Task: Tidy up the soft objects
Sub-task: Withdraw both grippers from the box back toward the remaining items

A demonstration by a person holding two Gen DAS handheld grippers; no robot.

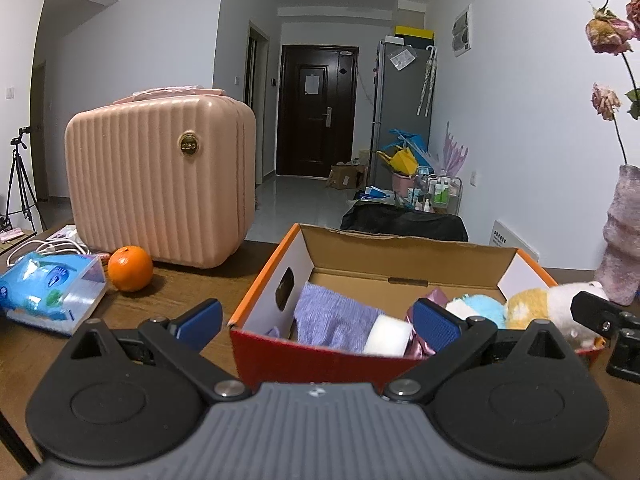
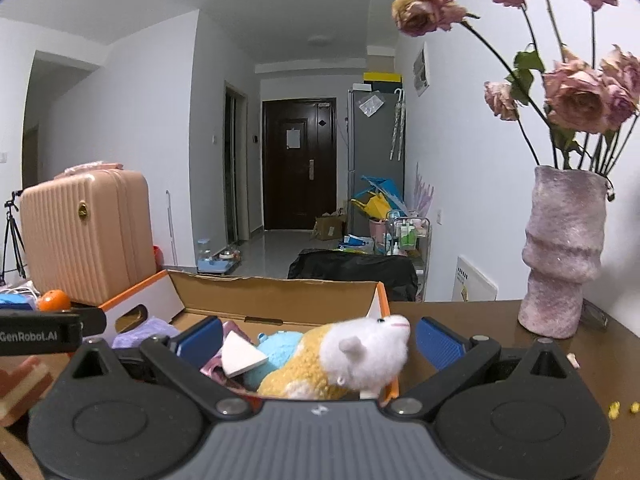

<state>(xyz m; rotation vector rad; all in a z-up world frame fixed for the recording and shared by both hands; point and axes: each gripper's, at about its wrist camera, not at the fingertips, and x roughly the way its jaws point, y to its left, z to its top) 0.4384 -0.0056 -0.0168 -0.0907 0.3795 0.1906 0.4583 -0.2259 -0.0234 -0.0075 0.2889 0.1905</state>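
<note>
Left wrist view: the left tongs point(image 1: 319, 322) stand released, blue pads spread wide and holding nothing, hovering at the near wall of the orange cardboard box point(image 1: 256, 280) on the brown desk point(image 1: 180, 292). Inside the box, just ahead between the pads, lie a lilac knitted cloth point(image 1: 332, 320) and a white sponge point(image 1: 389, 335); further right sit a light-blue fluffy toy point(image 1: 482, 309) and a yellow-and-white plush hamster point(image 1: 552, 305). Left of the tongs rest an orange fruit point(image 1: 130, 268) and a blue tissue pack point(image 1: 48, 288), with a pink ribbed case point(image 1: 160, 184) behind them.

Right wrist view: the right tongs point(image 2: 319, 340) are likewise spread open and empty, with the plush hamster point(image 2: 360, 354) between the pads, touching neither. It leans on the box's near right corner. A pink vase point(image 2: 560, 256) of dried roses stands on the desk to the right.
</note>
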